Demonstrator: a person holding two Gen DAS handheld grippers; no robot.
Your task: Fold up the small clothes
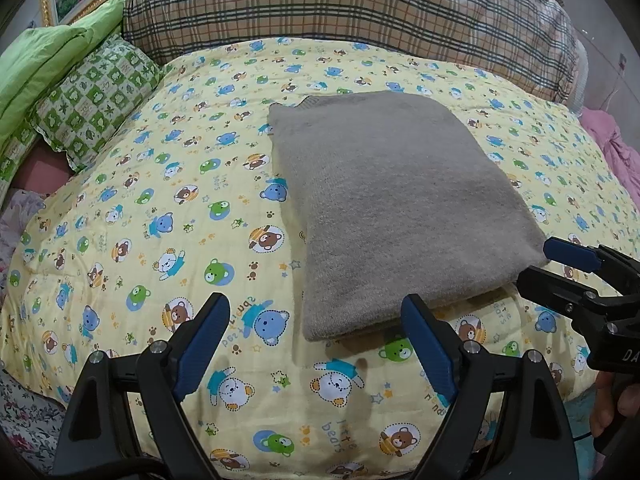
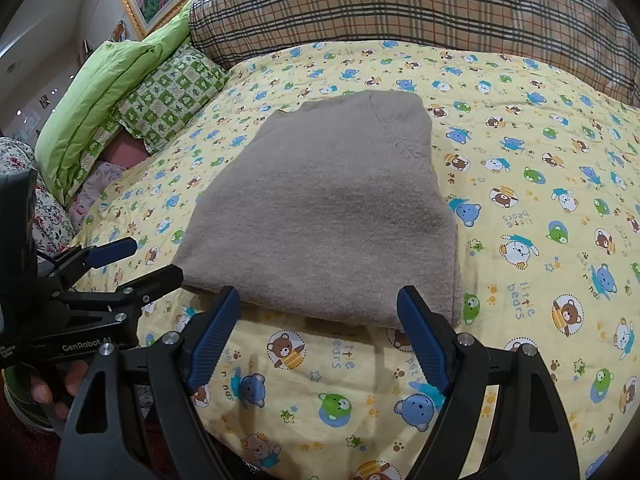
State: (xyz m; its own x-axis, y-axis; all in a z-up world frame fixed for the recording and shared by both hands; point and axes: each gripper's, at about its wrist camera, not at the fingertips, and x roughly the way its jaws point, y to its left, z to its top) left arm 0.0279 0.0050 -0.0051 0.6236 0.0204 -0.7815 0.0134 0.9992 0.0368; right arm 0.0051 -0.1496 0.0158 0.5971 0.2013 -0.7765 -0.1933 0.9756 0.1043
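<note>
Folded grey sweater (image 1: pixel 394 208) lies flat mid-frame on the bear-print blanket (image 1: pixel 132 240) (plaid pillow (image 1: pixel 340 4) at top), w/ left hand-held gripper (image 1: pixel 316 344) and right hand-held gripper (image 2: pixel 320 332) both spread wide, empty, just short of its near edge.

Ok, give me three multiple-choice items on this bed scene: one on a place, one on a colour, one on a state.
1. Where does the folded garment lie?
A. on the bear-print sheet
B. on the green pillow
C. on the floor

2. What colour is the garment?
A. pink
B. grey-brown
C. blue

3. How do the left gripper and right gripper stand?
A. both shut on the garment
B. one open, one shut
C. both open, holding nothing

Answers: 1 A, the sheet shows all around it. 2 B, its knit surface is plain grey-brown. 3 C, in each wrist view the fingers stand wide apart with nothing clamped between them.
</note>
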